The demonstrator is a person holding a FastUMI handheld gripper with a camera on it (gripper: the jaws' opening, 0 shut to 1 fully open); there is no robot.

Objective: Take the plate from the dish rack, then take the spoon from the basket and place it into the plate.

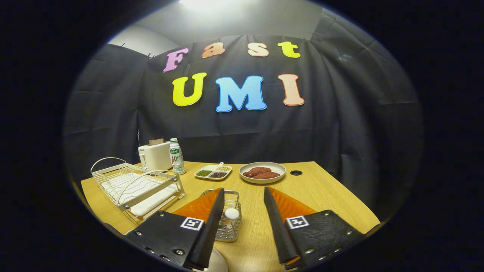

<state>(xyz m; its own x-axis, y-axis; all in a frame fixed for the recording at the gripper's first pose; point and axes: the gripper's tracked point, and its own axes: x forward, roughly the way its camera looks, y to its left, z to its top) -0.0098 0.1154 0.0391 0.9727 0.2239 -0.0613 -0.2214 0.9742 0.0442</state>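
Observation:
My gripper (244,190) is open above the wooden table (329,196), with nothing between its fingers. A small wire basket (231,223) stands just inside the left finger, partly hidden by it. The rounded white end of the spoon (231,214) sticks up out of it. A pale curved edge, apparently the plate (217,263), shows under the base of the left finger, close to me. The white wire dish rack (136,185) stands to the left, and I see no plate in it.
Beyond the fingers lie a round dish of reddish food (262,172) and a divided tray of beans (213,172). A white toaster (155,155) and a bottle (176,156) stand at the back left. A cable hole (296,172) is at the back right.

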